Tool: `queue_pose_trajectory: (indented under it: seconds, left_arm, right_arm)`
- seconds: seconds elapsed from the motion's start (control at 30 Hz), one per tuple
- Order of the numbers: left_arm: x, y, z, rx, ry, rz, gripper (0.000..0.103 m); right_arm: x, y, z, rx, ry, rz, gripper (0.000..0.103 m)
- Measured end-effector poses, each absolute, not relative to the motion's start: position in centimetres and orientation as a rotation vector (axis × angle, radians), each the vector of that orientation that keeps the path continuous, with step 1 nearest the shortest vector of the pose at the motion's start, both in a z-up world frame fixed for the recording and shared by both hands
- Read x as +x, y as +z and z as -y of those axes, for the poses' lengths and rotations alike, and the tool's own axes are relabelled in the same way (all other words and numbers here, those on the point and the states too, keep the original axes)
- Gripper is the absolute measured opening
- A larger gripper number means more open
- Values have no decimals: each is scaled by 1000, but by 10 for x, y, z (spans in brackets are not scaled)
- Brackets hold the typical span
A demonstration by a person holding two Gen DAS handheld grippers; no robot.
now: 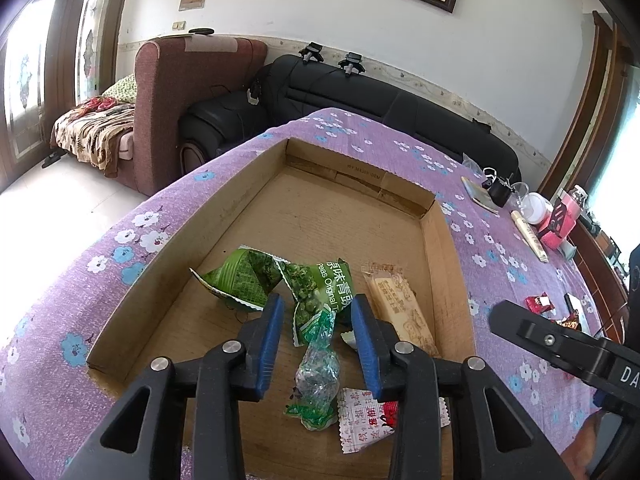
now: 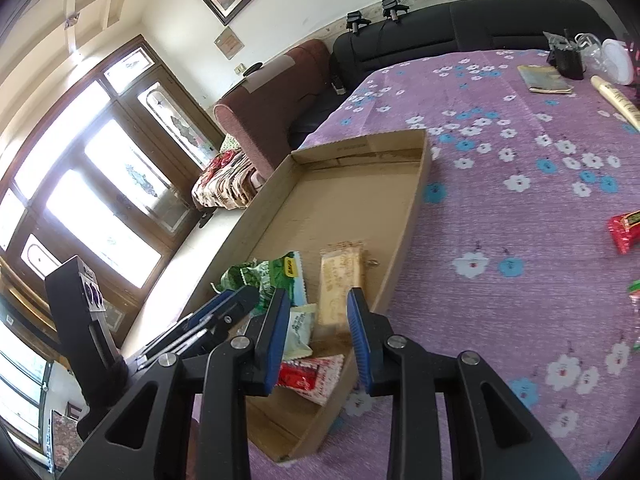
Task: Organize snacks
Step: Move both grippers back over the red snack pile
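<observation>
A shallow cardboard tray point(image 1: 280, 216) lies on the purple flowered cloth. Inside it are a string of green pea packets point(image 1: 248, 276), a beige biscuit bar point(image 1: 400, 304), a clear green candy bag point(image 1: 318, 376) and a red-and-white packet point(image 1: 360, 416). My left gripper point(image 1: 317, 304) is open just above the tray; a green packet strip runs between its blue pads without being pinched. My right gripper point(image 2: 317, 300) is open over the tray's near right part, above the biscuit bar point(image 2: 340, 280) and a small white packet point(image 2: 298, 328), holding nothing. The red-and-white packet point(image 2: 312, 376) lies below it.
Loose red snacks point(image 2: 624, 228) lie on the cloth right of the tray point(image 2: 360, 200). A booklet point(image 2: 544, 78), black clip, white jar point(image 2: 616, 60) and cream tube sit at the far right corner. A black sofa point(image 1: 400, 108) and maroon armchair point(image 1: 168, 92) stand beyond the table.
</observation>
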State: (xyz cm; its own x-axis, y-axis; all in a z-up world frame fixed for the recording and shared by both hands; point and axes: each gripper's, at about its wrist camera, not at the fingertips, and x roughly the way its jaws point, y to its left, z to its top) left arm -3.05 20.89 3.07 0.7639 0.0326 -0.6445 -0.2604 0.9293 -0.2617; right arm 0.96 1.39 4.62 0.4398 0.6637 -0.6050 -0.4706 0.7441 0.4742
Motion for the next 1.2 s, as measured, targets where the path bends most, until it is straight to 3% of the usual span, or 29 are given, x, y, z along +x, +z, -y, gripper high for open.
queue_pose_trajectory:
  seconds: [0.33,0.67,0.77,0.9,1.2]
  left_arm:
    - [-32,31,-206,-340,156,-682,42]
    - [-41,46,-179,-272,116,-670,42]
    - [-43,59,-151,-227,42,-672,43]
    - [-38,71,-107,-175,-95,-702,56]
    - [-22,67,-28,-103,-283,-797,56]
  right_arm:
    - [5,47,35,238,643,-846,29]
    - [29,59,163,325,391,-741,29]
    - [39,49,203,405,291,-735,30]
    - [53,32,233,463,187,-782,30]
    - [61,13,250,498,83,-839,30]
